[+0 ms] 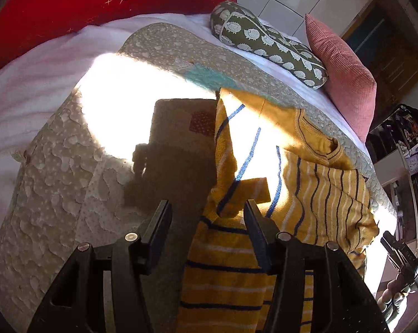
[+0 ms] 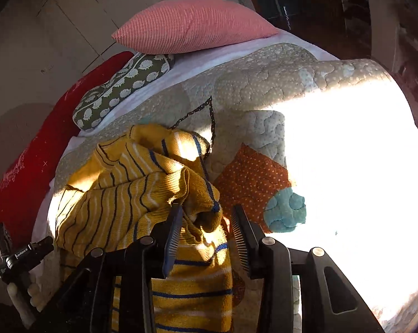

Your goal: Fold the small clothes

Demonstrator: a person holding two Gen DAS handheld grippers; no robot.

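Note:
A small yellow knit garment point(image 1: 328, 194) with dark and white stripes lies crumpled on the quilt point(image 1: 56, 194), half in bright sun. A yellow part with blue stripes point(image 1: 223, 272) runs down under my left gripper point(image 1: 206, 216). That gripper's fingers stand apart, with cloth against the right one only. In the right wrist view the same garment point(image 2: 120, 202) is bunched at the left. A folded edge point(image 2: 206, 216) sits between the fingers of my right gripper point(image 2: 207, 219). It touches the left finger, with a gap to the right one.
Against the back of the bed lie a red pillow point(image 1: 70, 5), a green hedgehog-print cushion point(image 1: 267, 44) and a pink ribbed cushion point(image 2: 195, 25). Glaring sun washes out part of the quilt point(image 2: 347, 166). Dark shelves point(image 1: 403, 144) stand past the bed's right edge.

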